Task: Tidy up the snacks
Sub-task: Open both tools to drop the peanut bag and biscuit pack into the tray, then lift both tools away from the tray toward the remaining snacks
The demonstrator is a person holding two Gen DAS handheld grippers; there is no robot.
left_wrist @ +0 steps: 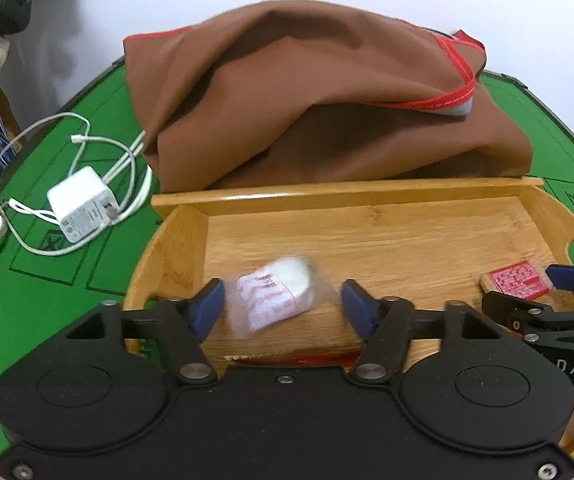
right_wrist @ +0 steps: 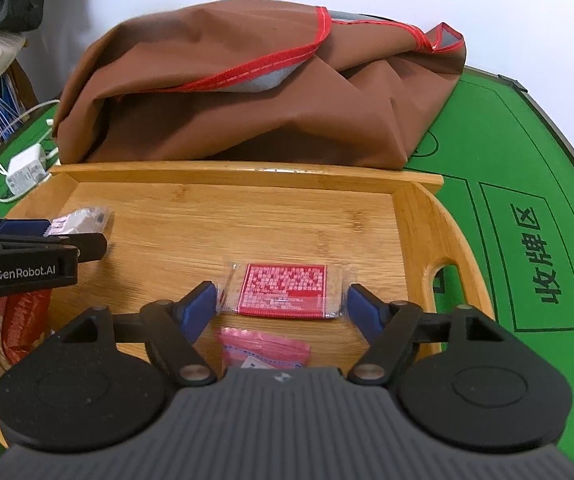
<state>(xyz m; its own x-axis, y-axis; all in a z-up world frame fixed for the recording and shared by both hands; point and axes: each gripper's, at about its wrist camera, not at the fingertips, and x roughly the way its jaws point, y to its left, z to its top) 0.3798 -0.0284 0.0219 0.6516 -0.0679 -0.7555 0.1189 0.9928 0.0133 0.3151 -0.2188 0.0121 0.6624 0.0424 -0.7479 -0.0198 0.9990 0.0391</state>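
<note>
The flat red-printed snack packet in clear wrap [right_wrist: 285,290] lies on the floor of the bamboo tray with cut-out handles [right_wrist: 247,176], its long axis running side to side between the blue-padded fingers [right_wrist: 199,310] of the right gripper [right_wrist: 283,306]. Those fingers stand apart, one at each short end of the wrap, just beside it; whether they touch it cannot be told. Nearer the camera a pink plastic packet [right_wrist: 265,346] lies on the tray, partly hidden by the gripper body.

To the left, a blurred white snack in a clear wrapper with red print [left_wrist: 273,292] sits tilted between the spread fingers of the left gripper [left_wrist: 283,304], not pressed by either pad. A red sausage-shaped packet [right_wrist: 23,324] lies at the tray's near left corner.

Behind the tray, against its far wall, slumps a brown cloth bag with red-trimmed edge [left_wrist: 319,92]. The tray rests on a green felt desk [right_wrist: 499,152]. A white power adapter with coiled cable [left_wrist: 81,204] lies left of the tray.
</note>
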